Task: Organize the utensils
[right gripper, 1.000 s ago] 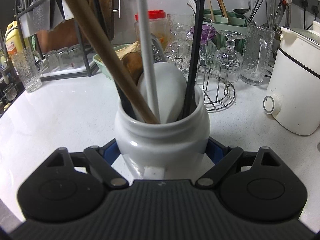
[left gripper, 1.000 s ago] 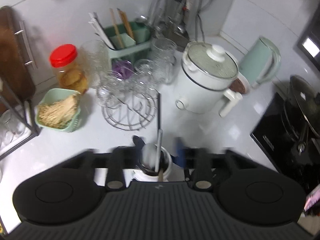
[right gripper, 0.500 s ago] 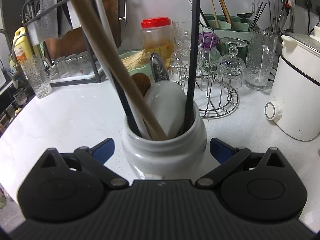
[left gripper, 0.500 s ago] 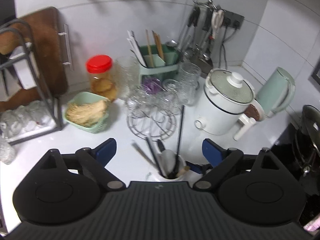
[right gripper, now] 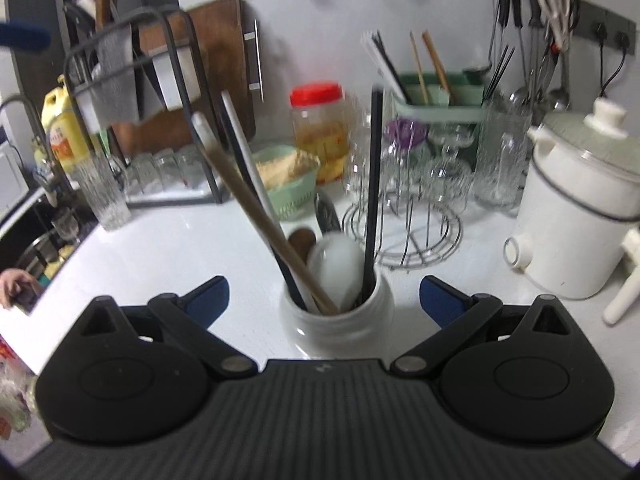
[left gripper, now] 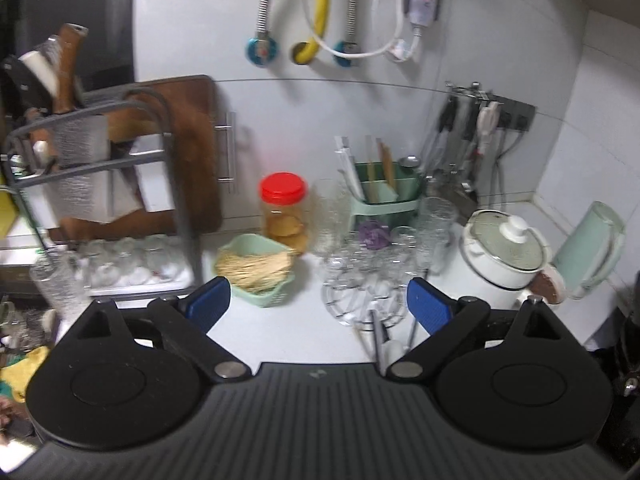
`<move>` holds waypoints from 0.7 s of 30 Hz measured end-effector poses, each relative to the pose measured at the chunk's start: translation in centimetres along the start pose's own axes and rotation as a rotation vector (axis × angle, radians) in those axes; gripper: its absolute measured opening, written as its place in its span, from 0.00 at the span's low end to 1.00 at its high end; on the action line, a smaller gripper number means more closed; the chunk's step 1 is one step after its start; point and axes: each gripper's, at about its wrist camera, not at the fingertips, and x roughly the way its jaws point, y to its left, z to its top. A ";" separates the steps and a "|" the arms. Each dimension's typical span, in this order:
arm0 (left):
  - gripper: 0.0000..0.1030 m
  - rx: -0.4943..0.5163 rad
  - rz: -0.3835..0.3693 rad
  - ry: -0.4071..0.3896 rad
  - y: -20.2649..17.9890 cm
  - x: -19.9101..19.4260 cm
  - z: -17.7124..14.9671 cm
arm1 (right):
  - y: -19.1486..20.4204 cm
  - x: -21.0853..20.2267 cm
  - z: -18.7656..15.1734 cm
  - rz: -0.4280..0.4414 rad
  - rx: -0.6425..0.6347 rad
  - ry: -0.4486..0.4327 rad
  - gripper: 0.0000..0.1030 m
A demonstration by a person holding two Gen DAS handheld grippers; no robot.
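- Right wrist view: the right hand-held gripper [right gripper: 323, 295] fills the bottom of the frame, its blue-padded jaws spread wide and gripping nothing.
- A white jar [right gripper: 337, 322] stands on the white surface [right gripper: 160, 248] at lower centre, between the two jaws but apart from both pads.
- Utensils stand in the jar: a wooden handle [right gripper: 260, 216] and a white handle [right gripper: 244, 152] lean to the upper left, a black stick [right gripper: 373, 184] rises nearly upright, and a white spoon bowl [right gripper: 335, 266] faces the camera.
- Behind the jar, right of centre, a wire rack [right gripper: 404, 236] holds upturned glasses [right gripper: 444, 168].
- A white cooker [right gripper: 580, 208] sits at the right edge.
- A red-lidded jar [right gripper: 318, 132] and a green basket [right gripper: 290, 192] stand at centre, beyond the utensils.
- A green caddy [right gripper: 436, 100] with chopsticks stands at upper right, against the wall.
- A dark rack [right gripper: 132, 92] with a wooden board [right gripper: 216, 64] takes the upper left.
- Left wrist view: the left hand-held gripper [left gripper: 319, 304] is also wide open and empty, above the bare surface.
- Only the tips of the utensils [left gripper: 378, 334] show just inside its right-side jaw, at lower centre; the jar itself is hidden behind the gripper body.
- Hoses [left gripper: 320, 4] hang on the wall at the top of this view, and a pale green kettle [left gripper: 588, 248] stands at the right.
- The view is blurred.
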 end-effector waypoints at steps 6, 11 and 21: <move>0.95 -0.058 0.053 -0.026 1.5 -2.7 -0.9 | -0.7 -4.6 1.8 0.009 0.052 -0.048 1.00; 0.97 -0.088 0.087 -0.030 1.6 -5.0 -3.0 | -0.9 -8.6 2.6 0.016 0.049 -0.091 1.00; 0.97 -0.119 0.111 -0.013 1.2 -9.0 -7.2 | 0.3 -14.7 2.9 0.039 0.034 -0.151 1.00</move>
